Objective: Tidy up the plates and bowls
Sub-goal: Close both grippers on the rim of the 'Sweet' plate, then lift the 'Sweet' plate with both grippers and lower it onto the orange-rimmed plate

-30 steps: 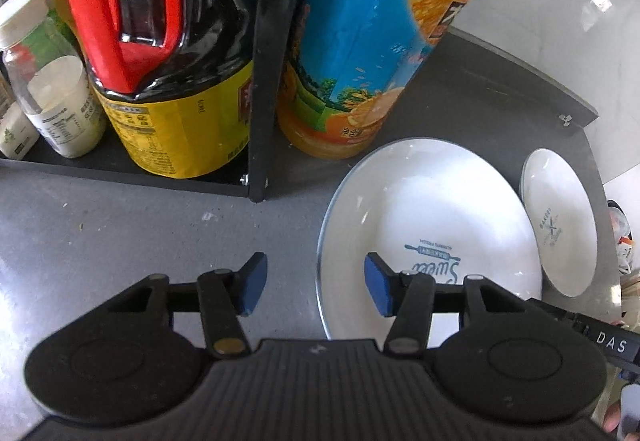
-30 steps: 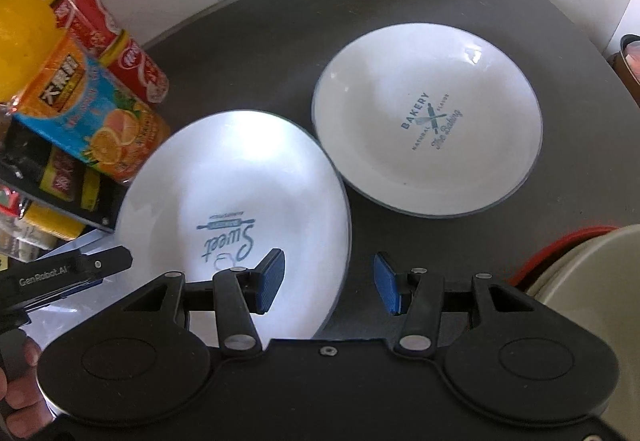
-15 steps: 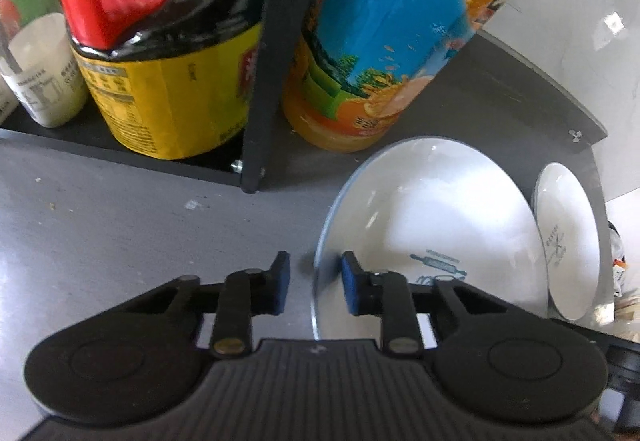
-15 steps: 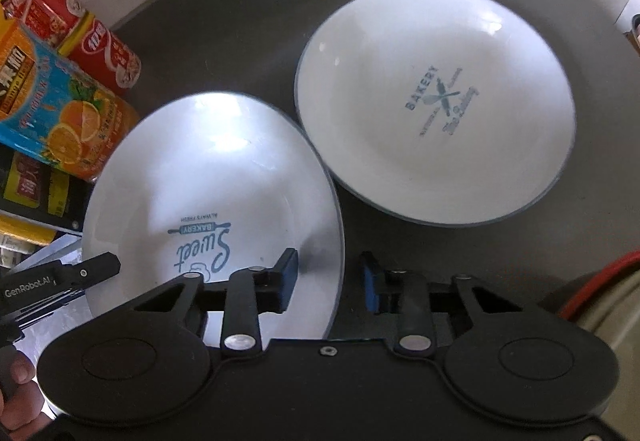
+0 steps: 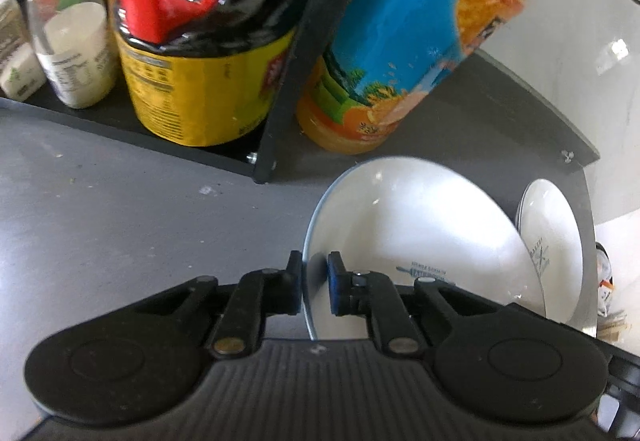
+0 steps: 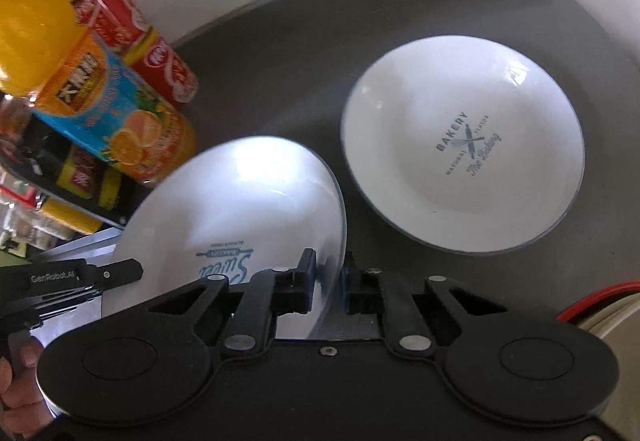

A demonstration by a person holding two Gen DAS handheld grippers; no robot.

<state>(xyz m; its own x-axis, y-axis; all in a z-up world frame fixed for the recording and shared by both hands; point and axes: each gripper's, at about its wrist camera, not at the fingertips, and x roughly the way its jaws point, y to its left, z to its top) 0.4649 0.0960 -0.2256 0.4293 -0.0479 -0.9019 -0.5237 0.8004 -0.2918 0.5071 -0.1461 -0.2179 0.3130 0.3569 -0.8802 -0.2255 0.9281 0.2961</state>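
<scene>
The left gripper (image 5: 314,283) is clamping its two blue-padded fingers on the thin left rim of a white plate (image 5: 416,237), one pad outside the rim and one on the glossy inner face. The right gripper (image 6: 328,279) is pinching the opposite edge of the same plate (image 6: 240,209), its black fingers closing on the rim from either side, so the plate is being held between the two tools and is sitting tilted above the counter (image 6: 280,61). The plate is round, smooth and shiny, with a fine dark line along its edge and blue printed lettering near the right gripper's jaws. Just beyond the right jaws, a second plate (image 6: 464,145) of the same glazed white finish is lying flat on the matte dark grey counter, apart from the held one, showing a blue bakery print at its centre. Ahead of the left jaws, an orange juice bottle (image 5: 404,41) with a blue and orange label is standing beside a black shelf frame (image 5: 296,57). Inside the frame a dark bottle (image 5: 200,41) with a yellow label and red handle is standing next to a small clear bottle (image 5: 68,21) with a white cap. Two red cans (image 6: 140,37) are lying behind the juice bottle, near the pale wall.
</scene>
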